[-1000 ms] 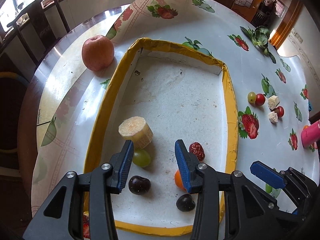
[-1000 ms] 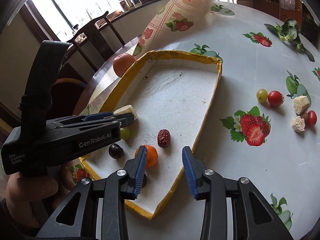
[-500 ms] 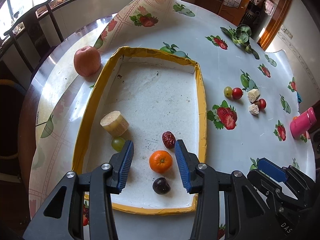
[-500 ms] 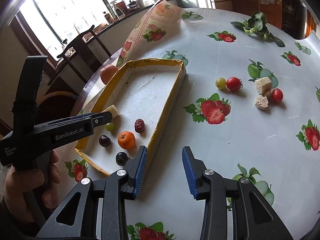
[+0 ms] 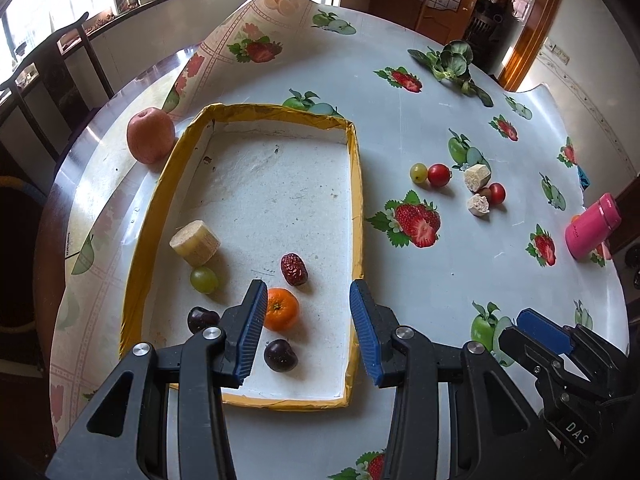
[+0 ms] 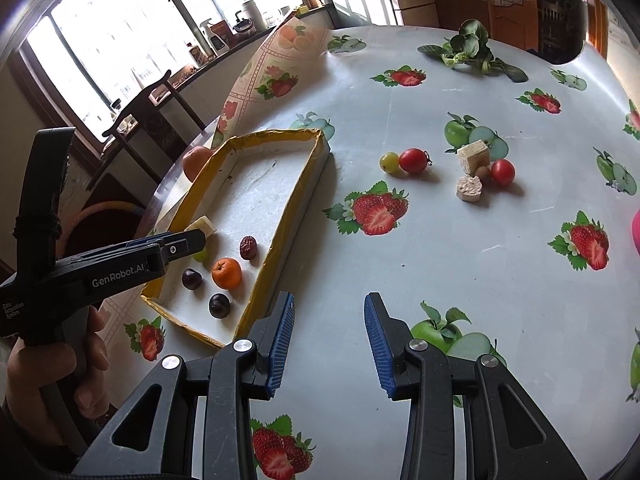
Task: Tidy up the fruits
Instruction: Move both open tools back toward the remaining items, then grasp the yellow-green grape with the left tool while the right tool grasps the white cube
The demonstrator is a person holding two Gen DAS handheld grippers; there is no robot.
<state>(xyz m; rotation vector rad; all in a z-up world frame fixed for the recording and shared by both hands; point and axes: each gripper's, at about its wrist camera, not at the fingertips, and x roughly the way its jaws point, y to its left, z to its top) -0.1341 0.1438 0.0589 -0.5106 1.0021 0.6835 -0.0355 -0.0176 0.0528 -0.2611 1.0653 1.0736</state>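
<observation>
Tray [image 5: 356,184] holding tangerine [image 5: 281,309] at near end; left gripper [image 5: 306,330] and right gripper [image 6: 329,342] both spread, empty.

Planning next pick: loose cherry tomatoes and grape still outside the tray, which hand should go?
Right. The right gripper is open, empty, over the cloth facing the red tomato. The left gripper, also empty, hangs over the tray.

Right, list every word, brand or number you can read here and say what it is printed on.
"GenRobot.AI": side of the left tongs, seen from the right wrist.
"DAS": body of the right tongs, seen from the left wrist.
Small white print on the left tongs' handle: too small to read.
Pink bottle lettering: too blurred.
</observation>
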